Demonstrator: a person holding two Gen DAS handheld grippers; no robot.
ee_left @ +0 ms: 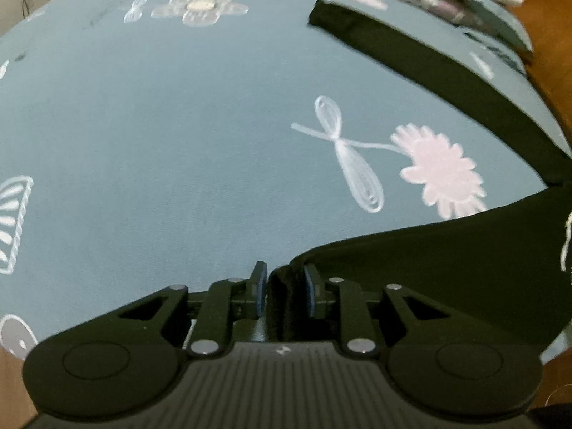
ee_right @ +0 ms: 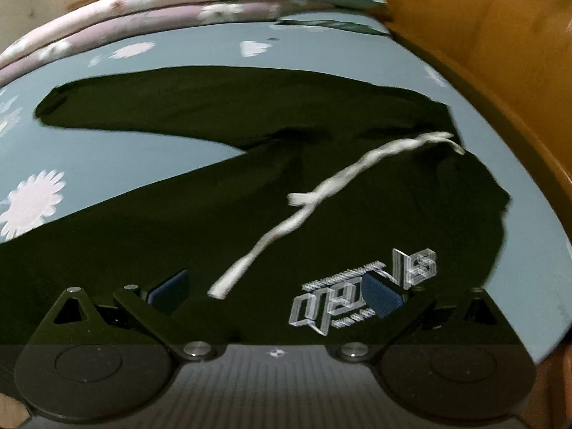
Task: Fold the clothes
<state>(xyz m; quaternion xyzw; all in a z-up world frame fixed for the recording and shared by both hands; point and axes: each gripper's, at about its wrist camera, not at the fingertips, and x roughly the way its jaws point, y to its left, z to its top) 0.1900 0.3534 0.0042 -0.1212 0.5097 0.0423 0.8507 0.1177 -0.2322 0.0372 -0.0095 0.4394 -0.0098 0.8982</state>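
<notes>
We saw black drawstring trousers (ee_right: 250, 214) spread on a blue-grey flowered bedsheet (ee_left: 178, 125); the left gripper (ee_left: 284, 291) pinched their hem (blue pads), the right gripper (ee_right: 275, 295) spread wide above them.

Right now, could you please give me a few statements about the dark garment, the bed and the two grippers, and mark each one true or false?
1. The left gripper is pinching an edge of the dark green garment. True.
2. The right gripper is clamped on the white drawstring cord. False: its jaws stand wide open over the garment, with the cord's end lying between them.
3. The garment lies on a blue-grey bedsheet printed with pale flowers. True.
4. The garment carries no print. False: a white outlined logo shows near the right gripper.
5. Folded pink and mauve bedding is stacked at the far end of the bed. True.
</notes>
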